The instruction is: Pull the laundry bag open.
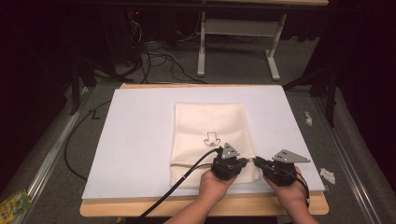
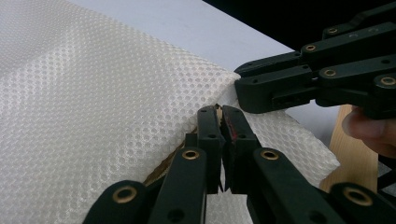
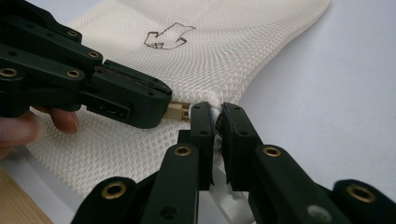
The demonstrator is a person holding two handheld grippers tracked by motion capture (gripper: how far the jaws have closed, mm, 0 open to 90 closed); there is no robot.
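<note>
From above we see the cream mesh bag flat on the white sheet, its near right corner at both tongs, left gripper and right gripper tip to tip. Along the left gripper we find its jaws pinched on the bag's zip edge. Along the right gripper, jaws clamp the bag's corner.

White sheet covers wooden tabletop; beyond the table, white-legged stand and tangled black cables on grey floor; crumpled white scraps at right, green packet at lower left
</note>
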